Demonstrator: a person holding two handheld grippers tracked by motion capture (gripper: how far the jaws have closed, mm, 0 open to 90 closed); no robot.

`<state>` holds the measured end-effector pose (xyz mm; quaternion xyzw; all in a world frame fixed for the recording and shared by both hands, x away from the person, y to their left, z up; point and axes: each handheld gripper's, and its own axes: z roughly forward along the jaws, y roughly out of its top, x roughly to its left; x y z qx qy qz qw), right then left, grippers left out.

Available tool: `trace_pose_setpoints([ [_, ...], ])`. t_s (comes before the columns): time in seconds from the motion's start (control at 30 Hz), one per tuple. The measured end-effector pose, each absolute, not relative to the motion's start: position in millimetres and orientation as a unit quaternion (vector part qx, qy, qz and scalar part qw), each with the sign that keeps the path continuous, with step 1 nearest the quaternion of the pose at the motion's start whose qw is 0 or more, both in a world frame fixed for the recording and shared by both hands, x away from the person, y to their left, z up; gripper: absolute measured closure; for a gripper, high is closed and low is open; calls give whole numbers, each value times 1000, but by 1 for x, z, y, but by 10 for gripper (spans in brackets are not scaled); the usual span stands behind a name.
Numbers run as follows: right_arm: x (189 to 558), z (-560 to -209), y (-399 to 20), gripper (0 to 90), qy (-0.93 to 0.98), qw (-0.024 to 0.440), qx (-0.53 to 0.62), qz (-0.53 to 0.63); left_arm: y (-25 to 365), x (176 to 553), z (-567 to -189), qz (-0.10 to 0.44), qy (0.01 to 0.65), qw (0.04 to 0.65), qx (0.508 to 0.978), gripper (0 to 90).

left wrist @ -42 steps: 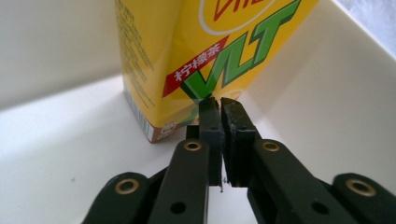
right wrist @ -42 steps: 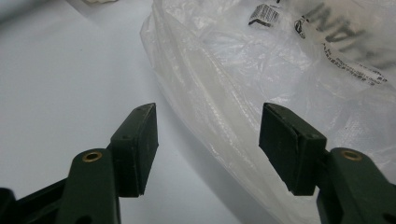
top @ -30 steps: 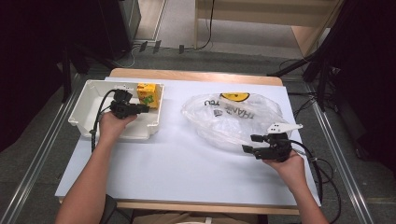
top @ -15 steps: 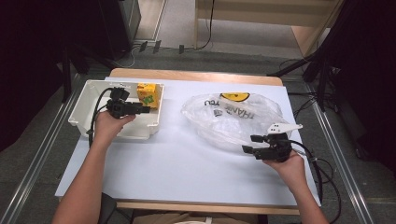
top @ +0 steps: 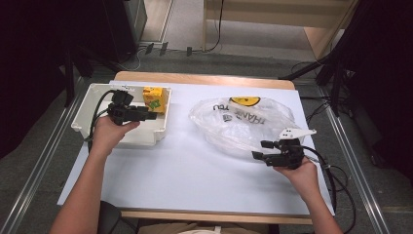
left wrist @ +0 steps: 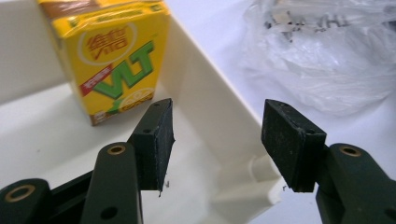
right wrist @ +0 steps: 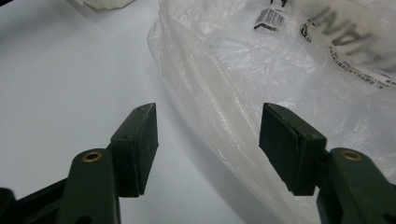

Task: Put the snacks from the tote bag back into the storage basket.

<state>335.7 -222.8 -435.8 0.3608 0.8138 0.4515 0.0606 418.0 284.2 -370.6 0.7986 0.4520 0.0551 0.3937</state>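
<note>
overhead, the left gripper (top: pixel 152 116) hangs above a white tray (top: pixel 84 113), its jaws just opened with nothing between them; a yellow drink carton (top: pixel 153 99) stands upright in the tray's far corner. the right gripper (top: pixel 258 150) gapes empty beside a clear plastic bag (top: pixel 238 122).

Bright even overhead light on the table (top: pixel 195 185), dark surroundings, soft close-up blur.

left gripper (top: pixel 146 116): black body, brass screw eyes, black cable | right gripper (top: pixel 259 150): same black build, grey three-cornered plate on top | forearms were bare
</note>
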Motion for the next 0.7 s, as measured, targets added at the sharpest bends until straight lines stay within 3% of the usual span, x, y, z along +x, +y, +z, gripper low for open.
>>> trace_pose_setpoints([
  [0.7,333,-431,-218,406,816,57,351,456,232,397,-357,49,385,408,826,400],
])
